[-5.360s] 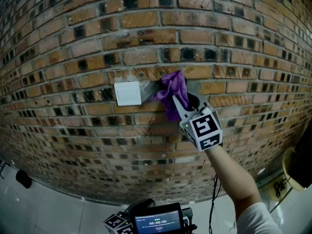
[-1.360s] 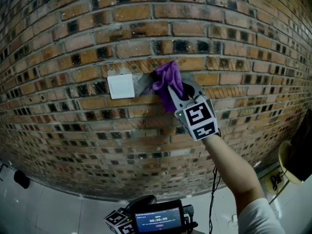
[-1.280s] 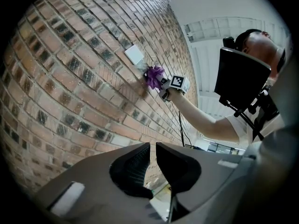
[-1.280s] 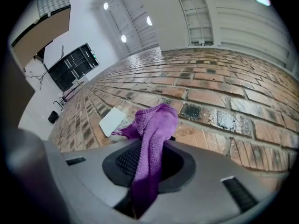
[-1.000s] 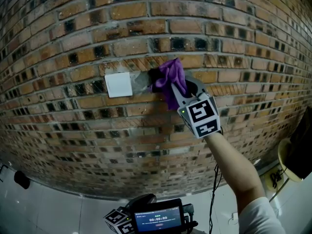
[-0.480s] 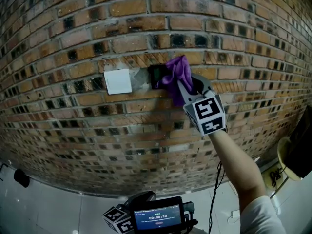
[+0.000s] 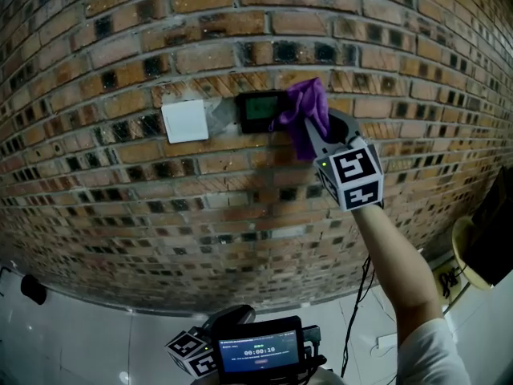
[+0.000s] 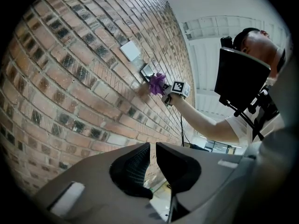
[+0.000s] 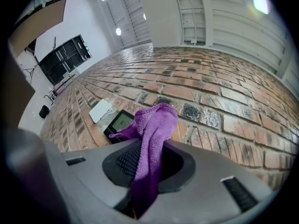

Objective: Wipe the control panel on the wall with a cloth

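A dark control panel (image 7: 258, 109) with a green-lit screen is set in the brick wall (image 7: 160, 215); it also shows in the right gripper view, control panel (image 9: 119, 123). My right gripper (image 7: 314, 125) is shut on a purple cloth (image 7: 306, 112), cloth (image 9: 152, 134), which bunches against the wall just right of the panel, touching its right edge. The panel's screen is uncovered. My left gripper (image 8: 150, 158) hangs low by the wall, its jaws nearly together with nothing between them; in the head view only its marker cube (image 7: 189, 351) shows at the bottom.
A white switch plate (image 7: 183, 121) sits left of the panel on the wall. A small screen (image 7: 258, 349) shows at the head view's bottom edge. A black cable (image 7: 357, 311) hangs below my right arm. White floor (image 7: 72, 343) lies under the wall.
The right gripper and the cloth have slid rightward off the control panel. Earlier the cloth covered it; now its lit screen is exposed. The left gripper stays low.
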